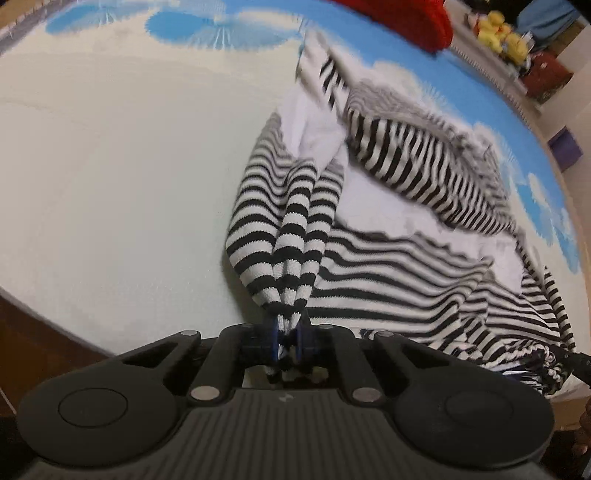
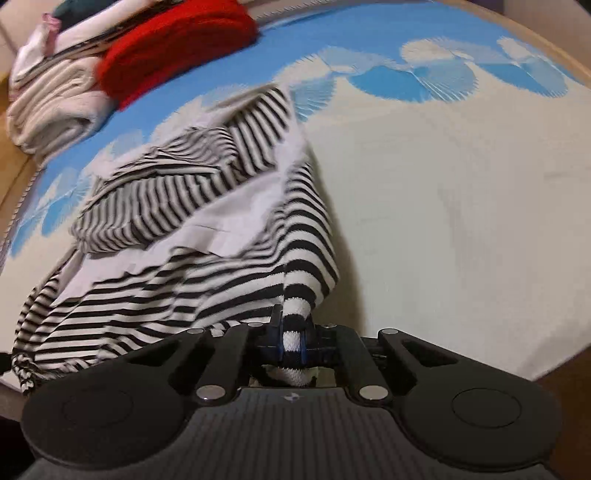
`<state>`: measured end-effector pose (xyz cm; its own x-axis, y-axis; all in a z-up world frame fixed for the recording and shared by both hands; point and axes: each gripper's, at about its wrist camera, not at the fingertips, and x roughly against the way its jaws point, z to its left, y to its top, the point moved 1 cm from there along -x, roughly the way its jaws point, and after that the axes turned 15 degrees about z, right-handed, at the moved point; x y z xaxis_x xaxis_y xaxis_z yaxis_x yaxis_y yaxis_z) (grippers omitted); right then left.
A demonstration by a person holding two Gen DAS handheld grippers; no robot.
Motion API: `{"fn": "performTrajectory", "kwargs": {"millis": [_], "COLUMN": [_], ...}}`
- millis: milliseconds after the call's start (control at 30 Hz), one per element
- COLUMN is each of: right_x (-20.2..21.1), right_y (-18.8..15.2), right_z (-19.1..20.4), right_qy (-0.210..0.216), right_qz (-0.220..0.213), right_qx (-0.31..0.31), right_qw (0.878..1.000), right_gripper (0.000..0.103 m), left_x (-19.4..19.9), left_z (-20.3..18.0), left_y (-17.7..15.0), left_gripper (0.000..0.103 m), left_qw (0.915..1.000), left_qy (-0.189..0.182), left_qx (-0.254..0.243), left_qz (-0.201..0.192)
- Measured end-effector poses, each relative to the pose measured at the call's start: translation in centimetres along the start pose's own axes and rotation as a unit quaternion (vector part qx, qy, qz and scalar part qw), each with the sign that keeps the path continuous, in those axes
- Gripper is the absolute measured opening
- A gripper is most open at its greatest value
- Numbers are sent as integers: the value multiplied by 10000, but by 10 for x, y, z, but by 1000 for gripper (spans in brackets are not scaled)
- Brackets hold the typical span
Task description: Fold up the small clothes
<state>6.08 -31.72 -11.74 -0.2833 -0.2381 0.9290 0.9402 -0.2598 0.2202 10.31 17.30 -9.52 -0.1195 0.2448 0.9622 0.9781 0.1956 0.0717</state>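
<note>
A black-and-white striped garment (image 1: pixel 388 258) lies rumpled on the bed, its white inside showing in folds. My left gripper (image 1: pixel 287 339) is shut on a bunched striped edge of it near the bed's front edge. My right gripper (image 2: pixel 292 341) is shut on another striped edge of the same garment (image 2: pixel 177 236), which stretches away to the left in the right wrist view. The cloth is blurred, as if moving. The other gripper shows in neither view.
The bed sheet (image 1: pixel 110 166) is cream with blue cloud shapes. A red folded item (image 2: pixel 173 48) and a stack of pale folded clothes (image 2: pixel 51 103) sit at the far side. Yellow soft toys (image 1: pixel 498 33) stand on a shelf beyond the bed.
</note>
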Motion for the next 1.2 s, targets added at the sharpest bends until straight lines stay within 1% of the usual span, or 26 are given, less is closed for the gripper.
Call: {"fn": "performTrajectory", "kwargs": {"millis": [67, 100, 133, 167, 233, 300, 367, 433, 500, 633, 667, 700, 767, 833, 867, 900, 933, 1033, 1133, 1200], "right_x": [-15, -22, -26, -28, -32, -36, -40, -45, -46, -45, -44, -44, -41, -38, -37, -35, -34, -26, -10, 5], "right_y": [0, 0, 1, 2, 3, 5, 5, 3, 2, 0, 0, -1, -2, -3, -3, -3, -3, -4, -6, -5], "right_z": [-1, -1, 0, 1, 3, 4, 6, 9, 11, 11, 11, 12, 14, 15, 15, 15, 15, 16, 19, 18], "right_qy": [-141, -201, -280, -375, -459, -513, -617, -667, -682, -635, -619, -587, -545, -532, -507, -481, -458, -387, -181, 40], "right_qz": [342, 465, 518, 530, 568, 655, 736, 819, 840, 830, 823, 811, 759, 685, 654, 622, 597, 427, 97, -139], "right_qx": [-25, -22, -13, -8, 14, 69, 143, 204, 243, 271, 312, 365, 461, 500, 495, 487, 480, 474, 468, 432], "right_qw": [9993, 9987, 9983, 9979, 9973, 9965, 9953, 9942, 9938, 9942, 9942, 9943, 9946, 9950, 9953, 9957, 9960, 9972, 9987, 9990], "right_gripper": [8, 8, 11, 15, 17, 26, 41, 43, 44, 43, 37, 33, 19, 13, 11, 10, 9, 8, 7, 7], "left_x": [-10, -14, -18, -21, -24, -27, -31, -31, -33, -35, -35, -35, -35, -34, -33, -32, -31, -22, -6, 7], "left_z": [5, 7, 7, 6, 4, 3, 4, 4, 4, 1, 0, -1, -1, -3, -4, -6, -8, -12, -21, -25], "left_y": [4, 9, 12, 14, 17, 18, 16, 15, 15, 14, 14, 14, 14, 14, 14, 14, 14, 13, 8, 4], "left_gripper": [16, 23, 32, 34, 37, 39, 39, 39, 39, 38, 38, 37, 30, 20, 17, 13, 11, 9, 9, 8], "left_qw": [9996, 9994, 9990, 9987, 9985, 9982, 9980, 9979, 9978, 9978, 9978, 9979, 9980, 9983, 9985, 9987, 9989, 9996, 9995, 9983], "left_qy": [-1, 13, 60, 94, 134, 179, 234, 260, 275, 335, 352, 370, 357, 320, 311, 301, 294, 253, 194, 75], "left_qx": [143, 220, 313, 363, 388, 389, 374, 348, 342, 276, 253, 235, 224, 188, 158, 132, 104, 24, -162, -301], "left_qz": [224, 283, 318, 336, 373, 421, 461, 484, 489, 492, 492, 485, 473, 453, 428, 393, 347, 140, -199, -484]}}
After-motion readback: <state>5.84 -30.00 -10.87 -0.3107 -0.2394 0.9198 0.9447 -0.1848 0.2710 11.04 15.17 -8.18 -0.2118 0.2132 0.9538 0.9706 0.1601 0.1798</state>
